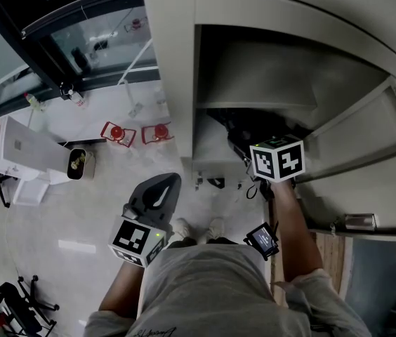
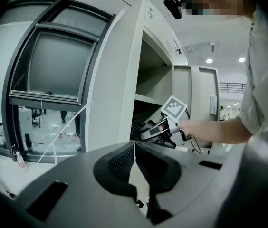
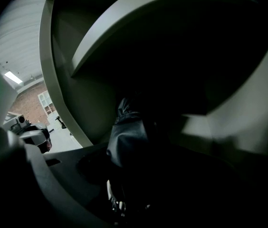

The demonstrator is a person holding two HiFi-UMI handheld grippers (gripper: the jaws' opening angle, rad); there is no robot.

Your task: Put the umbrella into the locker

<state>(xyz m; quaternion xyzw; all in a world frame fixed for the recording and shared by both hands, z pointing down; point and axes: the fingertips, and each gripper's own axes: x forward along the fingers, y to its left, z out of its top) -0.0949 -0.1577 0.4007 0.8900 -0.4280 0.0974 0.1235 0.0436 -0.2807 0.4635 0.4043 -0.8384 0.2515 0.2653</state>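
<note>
Because the umbrella (image 3: pixel 127 137) must go inside the locker (image 1: pixel 173 76), the right gripper (image 3: pixel 124 184) reaches in with fingers clenched on it, while the left gripper (image 2: pixel 135 163) idles, fingers closed on nothing.

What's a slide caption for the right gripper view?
Black umbrella held in the right tongs inside the dark locker, beneath a shelf.

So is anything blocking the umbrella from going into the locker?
Nothing visible. The door is swung open, and the right gripper holds the umbrella inside the locker opening, under the shelf.
</note>
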